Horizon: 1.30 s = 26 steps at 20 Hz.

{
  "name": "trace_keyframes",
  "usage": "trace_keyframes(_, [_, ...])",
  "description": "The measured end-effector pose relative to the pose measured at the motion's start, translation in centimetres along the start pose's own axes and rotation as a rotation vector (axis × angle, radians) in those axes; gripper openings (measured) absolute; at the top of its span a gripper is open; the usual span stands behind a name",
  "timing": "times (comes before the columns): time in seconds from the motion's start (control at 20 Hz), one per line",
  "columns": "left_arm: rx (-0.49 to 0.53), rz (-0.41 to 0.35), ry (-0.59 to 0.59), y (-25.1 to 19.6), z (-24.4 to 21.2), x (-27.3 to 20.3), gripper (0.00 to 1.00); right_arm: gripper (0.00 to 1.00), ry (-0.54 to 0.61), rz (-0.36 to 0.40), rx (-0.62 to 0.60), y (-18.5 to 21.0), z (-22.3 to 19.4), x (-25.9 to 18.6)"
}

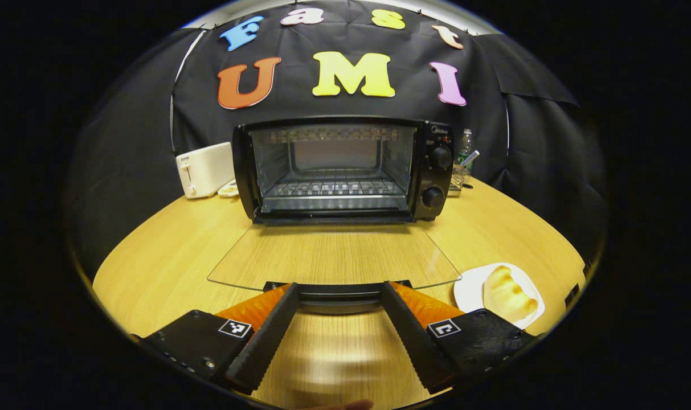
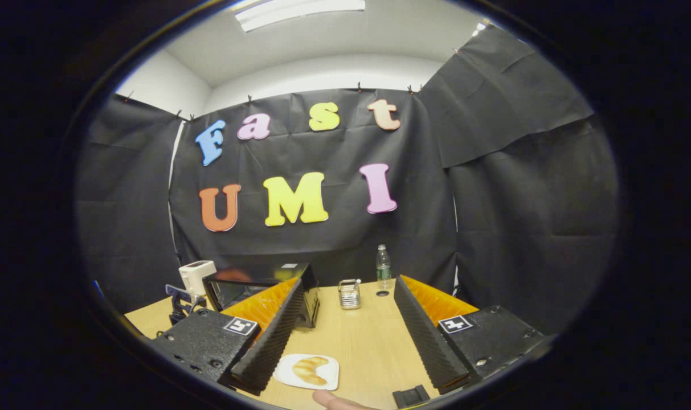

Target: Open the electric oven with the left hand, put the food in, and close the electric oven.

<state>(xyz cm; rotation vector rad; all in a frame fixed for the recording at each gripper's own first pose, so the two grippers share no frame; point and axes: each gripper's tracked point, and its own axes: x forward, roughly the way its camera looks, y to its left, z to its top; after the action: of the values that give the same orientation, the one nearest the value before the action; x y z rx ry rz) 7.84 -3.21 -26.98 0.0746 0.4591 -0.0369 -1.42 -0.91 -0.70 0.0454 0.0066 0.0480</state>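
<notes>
The black electric oven (image 1: 345, 168) stands open at the back of the wooden table, its wire rack bare. Its glass door (image 1: 334, 256) lies flat toward me, and the door's dark handle (image 1: 338, 293) sits just past my left gripper (image 1: 339, 287). That gripper is open, its fingers spread wide at either side, not pressing on the handle. A croissant (image 1: 507, 293) lies on a white plate (image 1: 467, 287) to the right of the door. My right gripper (image 2: 345, 293) hovers open and holds nothing above the croissant (image 2: 310, 369); the oven (image 2: 254, 290) is to its left.
A white toaster (image 1: 204, 169) stands left of the oven. To the oven's right are a wire holder (image 1: 456, 176) and a water bottle (image 1: 463, 145). Black cloth walls close in the table's far side. A fingertip (image 2: 334, 401) shows at the bottom of the right gripper view.
</notes>
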Motion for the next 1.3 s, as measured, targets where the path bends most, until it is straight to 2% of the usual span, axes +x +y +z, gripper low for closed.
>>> trace_keyframes(0.3, [0.011,0.015,-0.021,1.1,0.9,-0.8,0.95,0.98,0.055,0.016,-0.02,1.2,-1.9,1.5])
trace_keyframes(0.5, [-0.008,0.047,-0.134,4.3,6.3,-5.2,0.95,0.98,0.118,0.046,-0.022,2.4,-4.5,3.4])
trace_keyframes(0.7, [0.013,0.111,-0.24,6.9,11.8,-11.1,0.95,0.98,0.254,0.157,0.055,5.7,-8.9,4.7])
trace_keyframes(0.8, [0.017,0.13,-0.3,7.6,14.0,-14.1,0.95,0.98,0.311,0.161,0.032,6.0,-11.4,5.6])
trace_keyframes(1.0, [-0.009,0.108,-0.383,8.1,16.9,-19.3,0.95,0.98,0.444,0.171,-0.053,6.9,-18.0,7.0])
trace_keyframes(1.15, [-0.018,0.08,-0.439,7.9,18.8,-22.6,0.97,0.98,0.552,0.19,-0.069,7.8,-22.9,7.0])
trace_keyframes(1.25, [-0.022,0.089,-0.483,8.3,20.0,-24.8,0.95,0.98,0.602,0.196,-0.069,8.3,-25.2,7.2])
trace_keyframes(1.3, [-0.02,0.092,-0.506,8.3,20.5,-25.8,0.94,0.94,0.628,0.199,-0.069,8.6,-26.4,7.3])
